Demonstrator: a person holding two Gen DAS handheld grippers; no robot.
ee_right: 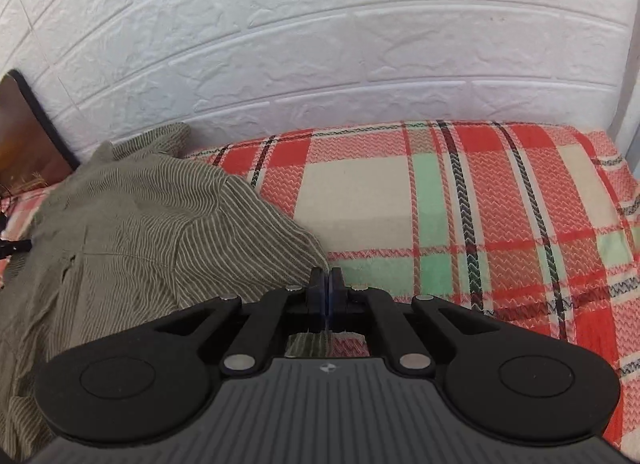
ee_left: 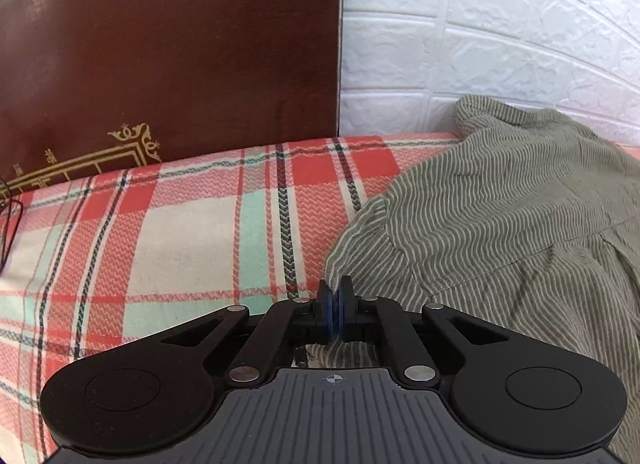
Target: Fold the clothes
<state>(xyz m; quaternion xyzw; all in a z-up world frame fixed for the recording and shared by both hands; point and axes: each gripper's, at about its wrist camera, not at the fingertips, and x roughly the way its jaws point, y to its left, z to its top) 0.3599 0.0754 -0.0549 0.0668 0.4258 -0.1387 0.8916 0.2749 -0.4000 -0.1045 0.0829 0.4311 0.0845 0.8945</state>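
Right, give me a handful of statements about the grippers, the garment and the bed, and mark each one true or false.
1. The left gripper is shut on the striped shirt. True.
2. The right gripper hangs open above the bed. False: its fingers are closed on an edge of the shirt.
3. The shirt lies on a plaid blanket. True.
4. The shirt is plain blue. False: it is olive green with thin pale stripes.
5. A white brick-pattern wall stands behind the bed. True.
6. The wooden headboard is painted white. False: it is dark reddish brown with gold ornament.
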